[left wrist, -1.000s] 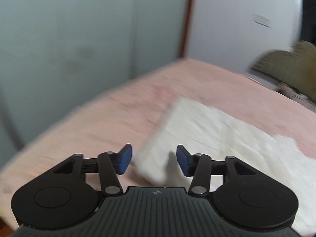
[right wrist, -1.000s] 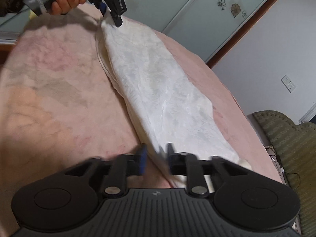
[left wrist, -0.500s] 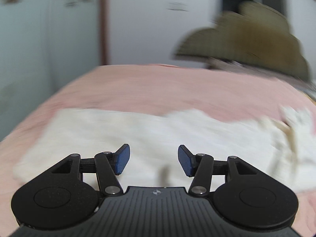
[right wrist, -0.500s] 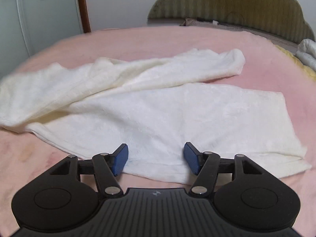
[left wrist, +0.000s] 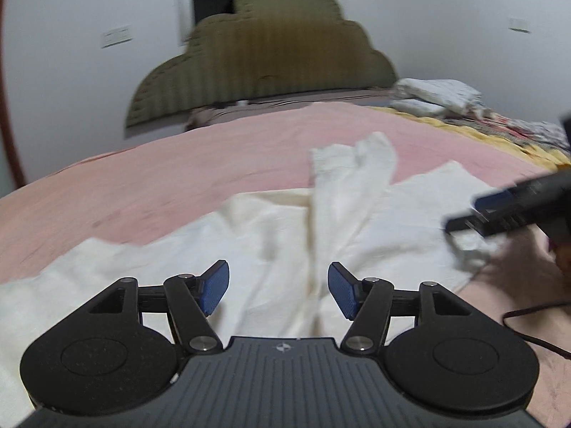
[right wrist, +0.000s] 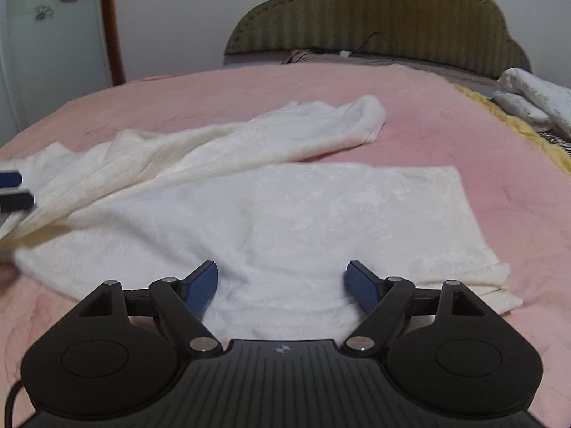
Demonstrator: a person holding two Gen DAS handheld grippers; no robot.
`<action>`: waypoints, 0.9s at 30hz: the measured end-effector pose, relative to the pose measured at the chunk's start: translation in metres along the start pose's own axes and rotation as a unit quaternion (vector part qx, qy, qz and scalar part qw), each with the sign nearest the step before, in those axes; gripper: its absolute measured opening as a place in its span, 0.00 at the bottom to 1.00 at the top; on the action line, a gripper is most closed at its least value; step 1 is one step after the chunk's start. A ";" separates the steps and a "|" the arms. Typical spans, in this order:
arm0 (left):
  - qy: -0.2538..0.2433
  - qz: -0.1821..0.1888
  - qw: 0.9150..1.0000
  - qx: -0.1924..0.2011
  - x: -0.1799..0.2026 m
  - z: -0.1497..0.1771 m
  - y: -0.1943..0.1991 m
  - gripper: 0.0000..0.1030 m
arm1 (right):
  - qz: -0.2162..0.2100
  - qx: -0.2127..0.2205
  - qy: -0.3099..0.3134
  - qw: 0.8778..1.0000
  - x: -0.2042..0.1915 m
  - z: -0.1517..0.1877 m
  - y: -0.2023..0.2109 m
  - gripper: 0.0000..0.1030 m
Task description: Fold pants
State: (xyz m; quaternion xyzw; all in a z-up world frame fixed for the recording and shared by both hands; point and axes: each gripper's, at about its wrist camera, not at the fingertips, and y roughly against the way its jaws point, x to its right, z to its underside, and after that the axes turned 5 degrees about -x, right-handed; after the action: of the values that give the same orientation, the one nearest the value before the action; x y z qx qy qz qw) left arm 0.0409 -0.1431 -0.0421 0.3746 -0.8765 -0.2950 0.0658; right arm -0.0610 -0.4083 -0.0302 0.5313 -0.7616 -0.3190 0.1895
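Left wrist view: left tool (left wrist: 277,289) is held with its blue pads spread apart, nothing gripped between them. White pants (left wrist: 278,228) are spread on the pink bed (left wrist: 178,174) directly below and ahead of the tool; a raised fold in the fabric runs forward from between the pads. One crumpled leg end is seen further up, toward the headboard (left wrist: 264,57) end of the bed. Right tool (left wrist: 506,207) is seen at the right of the frame, blurred, above the pants' right portion; a hand (left wrist: 560,260) behind it is partly visible. Contact with the fabric cannot be told from this view.

Right wrist view: right tool (right wrist: 283,287) is also held wide apart, nothing clamped. Pants (right wrist: 303,214) lie flat just ahead of and under the pads, their near hem edge running along the near edge of the bed. One leg is laid flat, extending right; the other leg is bunched and twisted, angled across behind it toward the headboard (right wrist: 385,10). Left tool (right wrist: 12,192) is visible at the far left edge, beside the pants' left end. Folded white items (right wrist: 531,100) sit at the far right corner of the bed, well apart from the pants.
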 end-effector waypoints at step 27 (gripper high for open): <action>0.002 0.092 0.995 -0.035 0.006 0.015 -0.043 0.99 | 0.094 -0.095 -0.063 0.989 -0.041 -0.193 -0.207 0.76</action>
State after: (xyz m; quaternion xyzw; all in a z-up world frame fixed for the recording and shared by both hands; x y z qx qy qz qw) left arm 0.0582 -0.1638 -0.0789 0.2906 -0.8963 -0.3174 0.1069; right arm 0.2179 -0.4728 -0.0307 0.4163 -0.7846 -0.4035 0.2200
